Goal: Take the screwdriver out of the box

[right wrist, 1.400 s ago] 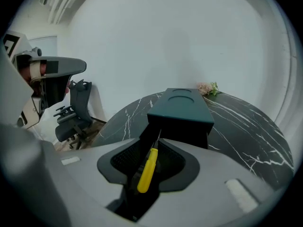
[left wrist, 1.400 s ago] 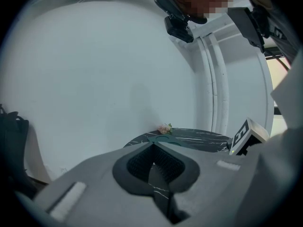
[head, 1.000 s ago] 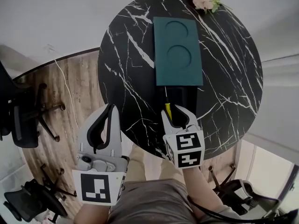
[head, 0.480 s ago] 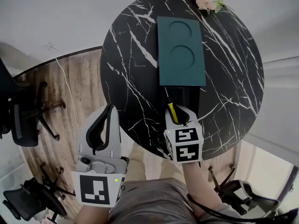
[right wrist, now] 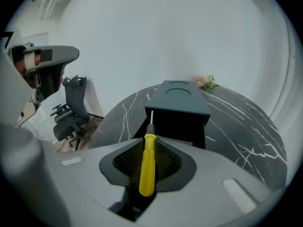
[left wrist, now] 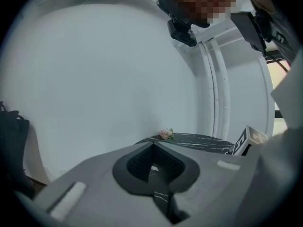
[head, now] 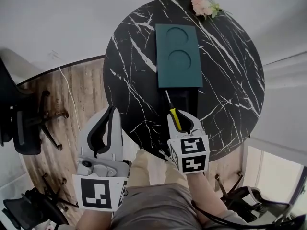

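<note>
Item, far left: an office chair (head: 24,123) is standing on the wood floor, off the desk (head: 129,80) and taking no part. Item: your left gripper (head: 113,110) is hanging beside the desk's near edge, its jaws pressed together on nothing, with only a sliver of marble showing past them in its own view. Item: the box (head: 178,56) is lying lengthwise at the desk's middle, its dark green top with two round recesses covering the far part and its black inner section sitting open at the near end. Item: the screwdriver (head: 173,114) is sitting in your right gripper (head: 180,118), the jaws clamped on its yellow handle (right wrist: 147,164), the thin shaft pointing up and away toward the open black section. Item, far right: a small pink flower sprig (head: 204,6) is resting at the desk's far rim. Step in hand, as judged: the tool is looking lifted free, so the removal is nearing its end; the next move is calling for a steady carry to bare marble. Writing: no brand or label is showing anywhere; only the square markers on each gripper's cube (head: 188,155) are readable as patterns.
</note>
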A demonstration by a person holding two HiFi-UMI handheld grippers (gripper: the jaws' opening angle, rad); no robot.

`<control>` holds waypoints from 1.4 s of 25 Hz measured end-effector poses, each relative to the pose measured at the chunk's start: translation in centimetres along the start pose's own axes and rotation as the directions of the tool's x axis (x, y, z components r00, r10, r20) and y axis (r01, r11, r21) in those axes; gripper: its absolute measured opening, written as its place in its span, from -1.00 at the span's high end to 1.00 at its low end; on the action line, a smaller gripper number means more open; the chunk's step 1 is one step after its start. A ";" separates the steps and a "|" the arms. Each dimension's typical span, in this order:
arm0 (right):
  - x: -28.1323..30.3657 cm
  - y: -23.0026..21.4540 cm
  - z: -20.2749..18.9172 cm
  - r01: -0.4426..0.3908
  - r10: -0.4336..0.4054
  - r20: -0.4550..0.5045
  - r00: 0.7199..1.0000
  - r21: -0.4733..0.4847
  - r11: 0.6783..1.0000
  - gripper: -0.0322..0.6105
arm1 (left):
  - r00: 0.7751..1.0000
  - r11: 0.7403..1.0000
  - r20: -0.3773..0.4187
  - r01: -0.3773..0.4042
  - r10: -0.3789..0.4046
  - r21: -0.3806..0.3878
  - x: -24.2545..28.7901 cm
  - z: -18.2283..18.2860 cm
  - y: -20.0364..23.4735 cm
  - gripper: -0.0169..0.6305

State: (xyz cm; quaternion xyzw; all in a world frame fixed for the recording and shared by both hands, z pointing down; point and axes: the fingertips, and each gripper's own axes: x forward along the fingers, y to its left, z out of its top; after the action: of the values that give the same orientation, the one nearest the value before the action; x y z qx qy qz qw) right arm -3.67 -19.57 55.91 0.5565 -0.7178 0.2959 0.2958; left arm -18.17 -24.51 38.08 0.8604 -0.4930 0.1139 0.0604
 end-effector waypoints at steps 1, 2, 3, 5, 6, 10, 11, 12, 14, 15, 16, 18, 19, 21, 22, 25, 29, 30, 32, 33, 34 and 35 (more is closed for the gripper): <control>-0.7 0.1 0.4 -0.001 0.001 0.018 1.000 -0.001 1.000 0.59 | 1.000 1.000 0.011 0.001 -0.001 0.004 -0.1 0.5 -0.2 0.95; -1.4 0.2 0.9 -0.002 0.002 0.037 0.999 -0.002 1.000 0.59 | 1.000 1.000 0.021 0.002 -0.002 0.005 -0.3 1.0 -0.4 0.95; -2.2 0.3 1.4 -0.004 0.005 0.059 0.998 -0.004 1.000 0.59 | 1.000 1.000 0.030 0.001 -0.001 0.005 -0.5 1.5 -0.6 0.95; -4.0 0.3 2.6 -0.008 0.009 0.108 0.994 -0.007 1.000 0.59 | 0.999 1.000 0.051 0.002 -0.002 0.012 -0.9 2.6 -1.3 0.95; -4.9 0.3 3.4 -0.008 0.009 0.138 0.990 -0.008 1.000 0.59 | 0.998 1.000 0.067 0.005 -0.006 0.021 -0.9 3.2 -1.7 0.95; -8.5 -0.3 7.4 0.004 0.003 0.275 0.961 -0.023 1.000 0.59 | 0.987 0.998 0.153 0.031 -0.040 0.062 -0.4 6.1 -3.5 0.95; -9.6 -0.4 8.5 0.009 0.001 0.308 0.951 -0.029 1.000 0.59 | 0.984 0.997 0.174 0.034 -0.046 0.071 -0.4 7.0 -3.9 0.95; -10.8 -0.6 9.6 0.016 -0.003 0.342 0.940 -0.035 0.999 0.59 | 0.979 0.996 0.197 0.035 -0.050 0.081 -0.5 8.0 -4.3 0.95; -13.3 -1.0 12.0 0.035 -0.013 0.411 0.912 -0.046 0.998 0.59 | 0.968 0.994 0.242 0.035 -0.058 0.101 -0.7 10.0 -4.8 0.95; -14.6 -1.2 13.3 0.046 -0.020 0.444 0.896 -0.049 0.998 0.59 | 0.963 0.993 0.262 0.035 -0.063 0.108 -0.9 10.9 -5.0 0.95; -16.0 -1.4 14.5 0.059 -0.028 0.476 0.879 -0.051 0.997 0.59 | 0.958 0.993 0.279 0.036 -0.067 0.115 -1.0 11.8 -5.2 0.95; -18.7 -2.0 16.8 0.086 -0.045 0.536 0.843 -0.052 0.995 0.59 | 0.948 0.991 0.308 0.041 -0.079 0.127 -1.3 13.4 -5.5 0.95; -20.0 -2.2 17.7 0.100 -0.054 0.562 0.825 -0.052 0.994 0.59 | 0.943 0.990 0.320 0.045 -0.086 0.133 -1.3 14.0 -5.7 0.95; -22.1 -2.5 19.2 0.127 -0.072 0.603 0.795 -0.050 0.991 0.59 | 0.936 0.988 0.338 0.057 -0.104 0.145 -1.4 15.0 -6.2 0.95; -22.9 -2.6 19.7 0.140 -0.080 0.617 0.783 -0.048 0.989 0.59 | 0.932 0.986 0.344 0.065 -0.114 0.151 -1.4 15.3 -6.4 0.95; -24.7 -3.0 20.6 0.177 -0.110 0.648 0.754 -0.039 0.983 0.59 | 0.919 0.981 0.364 0.095 -0.152 0.171 -1.2 16.2 -7.4 0.95; -26.1 -3.5 20.8 0.215 -0.152 0.664 0.732 -0.013 0.977 0.59 | 0.905 0.973 0.376 0.139 -0.201 0.186 -1.1 16.8 -8.3 0.95; -26.4 -3.6 20.8 0.224 -0.164 0.665 0.728 -0.005 0.975 0.59 | 0.902 0.971 0.376 0.148 -0.211 0.189 -1.1 16.8 -8.5 0.94; -26.8 -3.8 20.6 0.243 -0.190 0.667 0.721 0.013 0.970 0.59 | 0.892 0.966 0.383 0.175 -0.238 0.192 -1.1 16.9 -8.9 0.95; -26.9 -3.9 20.4 0.252 -0.203 0.666 0.718 0.023 0.967 0.59 | 0.886 0.962 0.387 0.192 -0.255 0.193 -1.1 16.9 -9.3 0.95; -27.1 -4.0 20.2 0.261 -0.216 0.664 0.716 0.032 0.965 0.59 | 0.882 0.959 0.386 0.209 -0.270 0.194 -1.1 16.8 -9.5 0.95; -27.1 -4.1 19.9 0.270 -0.230 0.660 0.715 0.042 0.962 0.59 | 0.879 0.955 0.383 0.224 -0.284 0.194 -1.0 16.6 -9.8 0.95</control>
State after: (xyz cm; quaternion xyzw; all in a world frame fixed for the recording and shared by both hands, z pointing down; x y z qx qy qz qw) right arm 4.00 -18.54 22.91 0.7078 -0.7020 0.0173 0.0765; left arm -7.94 -22.31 21.86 0.9244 -0.3681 -0.0409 -0.0911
